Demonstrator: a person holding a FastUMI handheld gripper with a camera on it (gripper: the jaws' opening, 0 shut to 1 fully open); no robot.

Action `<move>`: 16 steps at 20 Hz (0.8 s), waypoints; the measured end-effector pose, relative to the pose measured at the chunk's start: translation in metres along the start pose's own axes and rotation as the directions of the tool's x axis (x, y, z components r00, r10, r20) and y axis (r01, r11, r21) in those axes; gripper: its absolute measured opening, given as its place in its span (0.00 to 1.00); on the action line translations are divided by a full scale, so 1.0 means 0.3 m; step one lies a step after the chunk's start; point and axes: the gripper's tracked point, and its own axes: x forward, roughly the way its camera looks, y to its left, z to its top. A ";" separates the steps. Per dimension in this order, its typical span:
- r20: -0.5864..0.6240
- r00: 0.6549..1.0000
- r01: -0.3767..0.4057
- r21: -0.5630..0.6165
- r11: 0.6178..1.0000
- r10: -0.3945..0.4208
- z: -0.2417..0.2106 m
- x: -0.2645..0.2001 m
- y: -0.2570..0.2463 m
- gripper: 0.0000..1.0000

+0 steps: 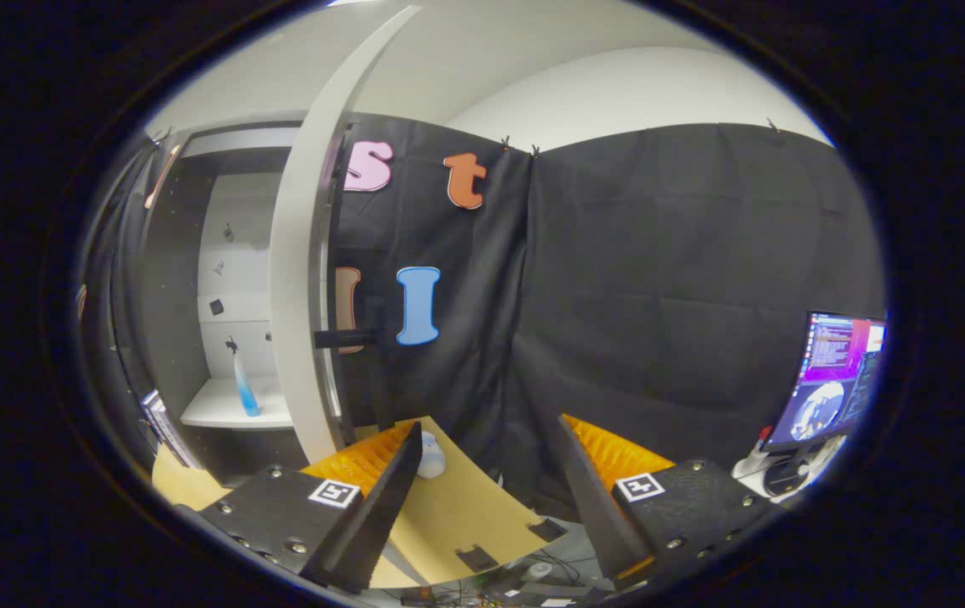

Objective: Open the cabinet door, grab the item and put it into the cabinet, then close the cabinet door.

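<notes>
A white shelf [216, 407] is seen inside the open cabinet, far to the left beyond the fingers. A spray bottle [243, 384] with blue liquid is placed upright on it, near its right part. Nearer, a tan table [457, 515] is seen just ahead of the fingers. A small pale rounded object [430, 457] lies on its far edge; what it is cannot be told.

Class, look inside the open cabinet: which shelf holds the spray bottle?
The lowest white shelf: the blue spray bottle stands upright on it. The gripper hangs with open jaws, holding nothing.
</notes>
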 end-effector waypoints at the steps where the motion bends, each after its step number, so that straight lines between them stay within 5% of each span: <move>1: 0.002 1.000 -0.003 -0.005 1.000 0.003 0.000 -0.002 0.010 0.95; 16: -0.043 0.986 -0.159 0.049 0.986 0.161 -0.019 -0.109 0.188 0.95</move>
